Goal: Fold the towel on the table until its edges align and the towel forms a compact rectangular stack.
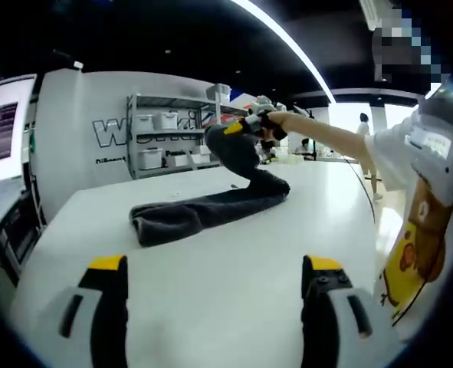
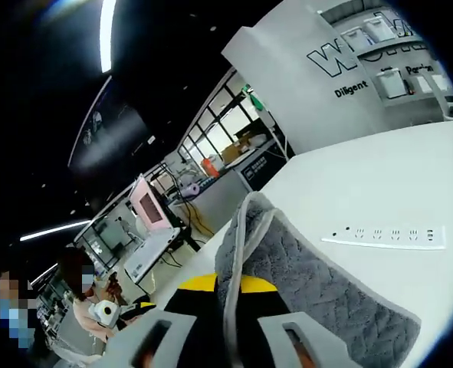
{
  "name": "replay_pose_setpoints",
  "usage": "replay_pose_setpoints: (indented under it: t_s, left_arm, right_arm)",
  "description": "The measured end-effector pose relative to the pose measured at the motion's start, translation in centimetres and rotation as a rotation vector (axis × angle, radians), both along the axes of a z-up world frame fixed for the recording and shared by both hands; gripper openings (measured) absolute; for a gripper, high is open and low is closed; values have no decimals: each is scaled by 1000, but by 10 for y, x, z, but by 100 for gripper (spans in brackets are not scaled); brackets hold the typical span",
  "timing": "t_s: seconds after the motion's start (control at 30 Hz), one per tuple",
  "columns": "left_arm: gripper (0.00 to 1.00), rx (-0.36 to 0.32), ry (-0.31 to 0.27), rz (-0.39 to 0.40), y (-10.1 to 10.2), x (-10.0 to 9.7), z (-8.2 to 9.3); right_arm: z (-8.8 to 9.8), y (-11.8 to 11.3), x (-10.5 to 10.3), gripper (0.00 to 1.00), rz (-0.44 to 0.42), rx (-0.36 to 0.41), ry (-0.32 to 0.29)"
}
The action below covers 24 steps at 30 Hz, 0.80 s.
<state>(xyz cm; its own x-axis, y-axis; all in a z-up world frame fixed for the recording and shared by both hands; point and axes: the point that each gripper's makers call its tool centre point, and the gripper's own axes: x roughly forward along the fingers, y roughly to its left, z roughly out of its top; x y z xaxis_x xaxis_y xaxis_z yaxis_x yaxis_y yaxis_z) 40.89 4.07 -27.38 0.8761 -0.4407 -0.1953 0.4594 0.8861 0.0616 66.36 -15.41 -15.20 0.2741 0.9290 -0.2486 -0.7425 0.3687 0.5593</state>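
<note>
**Towel end lifted by the right gripper, left gripper held open**

In the left gripper view, a dark grey, textured towel (image 1: pixel 211 208) is seen lying as a long, narrow folded band across the white table (image 1: pixel 234 268). One end of it is raised off the surface and is gripped by the right gripper (image 1: pixel 258 123), which is carried on a person's outstretched arm (image 1: pixel 326 134). The left gripper (image 1: pixel 215 307) is held above the bare table, well apart from the towel, its yellow-tipped jaws spread wide with nothing between them.

In the right gripper view, the towel's pale-edged fabric (image 2: pixel 303 284) is seen pinched between the closed jaws of the right gripper (image 2: pixel 226 310). A white power strip (image 2: pixel 385 236) lies flat on the table beyond. Grey metal shelving (image 1: pixel 172 130), apparently bearing white bins, stands behind the table
</note>
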Motion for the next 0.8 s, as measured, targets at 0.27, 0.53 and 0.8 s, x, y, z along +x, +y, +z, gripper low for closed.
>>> replay_pose_setpoints:
  t_s: [0.27,0.53,0.8]
  left_arm:
    - [99,-1,1,7,3,-1,0]
    - [99,-5,2,16,8,-3,-2]
    - [99,-9,-2,22,11,-6,-2]
  right_arm:
    - [2,29,-10,7,41,8,-2]
    - [-3,62,-17,7,89,-5,3]
    - [-8,85,-11,7,110,-31,1]
